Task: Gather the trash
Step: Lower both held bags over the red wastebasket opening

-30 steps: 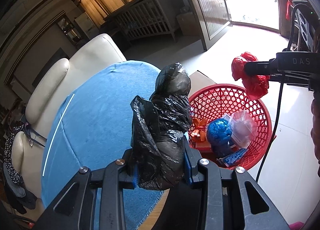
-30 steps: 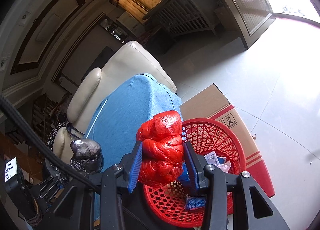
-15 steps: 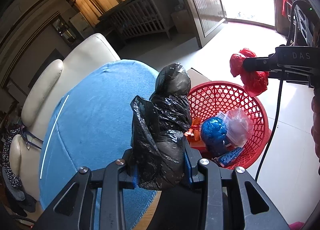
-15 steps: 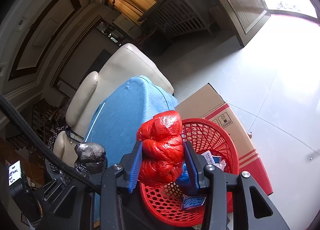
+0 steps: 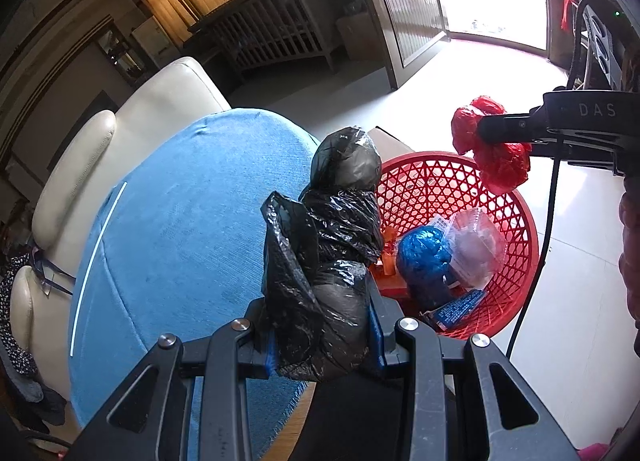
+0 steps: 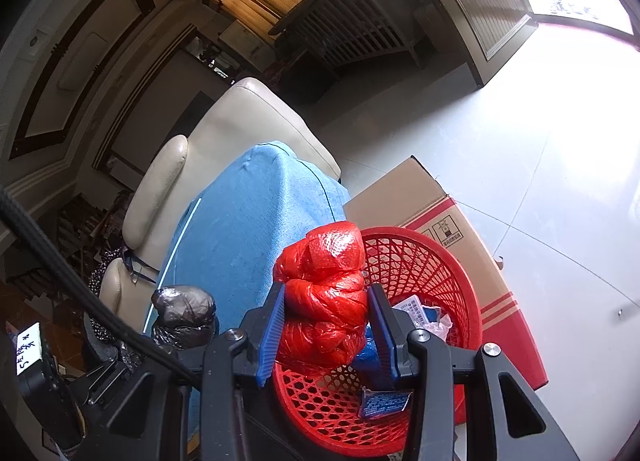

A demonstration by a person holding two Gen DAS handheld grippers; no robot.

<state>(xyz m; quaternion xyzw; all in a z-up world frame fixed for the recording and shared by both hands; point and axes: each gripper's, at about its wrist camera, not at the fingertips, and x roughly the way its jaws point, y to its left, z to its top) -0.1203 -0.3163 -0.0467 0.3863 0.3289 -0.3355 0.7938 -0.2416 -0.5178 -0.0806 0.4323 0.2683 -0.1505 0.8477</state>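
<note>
My left gripper [image 5: 322, 345] is shut on a crumpled black plastic bag [image 5: 336, 245], held above the edge of the blue-covered table [image 5: 180, 245]. My right gripper [image 6: 326, 331] is shut on a knotted red plastic bag [image 6: 324, 293], held over the red mesh basket [image 6: 436, 273]. In the left wrist view the red bag [image 5: 496, 153] hangs above the basket's far rim [image 5: 516, 221]. The basket holds a blue bag [image 5: 424, 261], clear plastic wrap [image 5: 476, 245] and a blue packet [image 5: 460, 305]. The black bag also shows in the right wrist view [image 6: 182, 311].
A cardboard box [image 6: 452, 229] lies on the pale tiled floor behind the basket. A cream leather sofa [image 5: 132, 133] stands beyond the table. A white crib [image 5: 276, 33] and doors stand at the far wall. A black cable [image 5: 544, 245] hangs at right.
Both grippers keep their bags. The views have shifted slightly, with the basket a little nearer under the right gripper.
</note>
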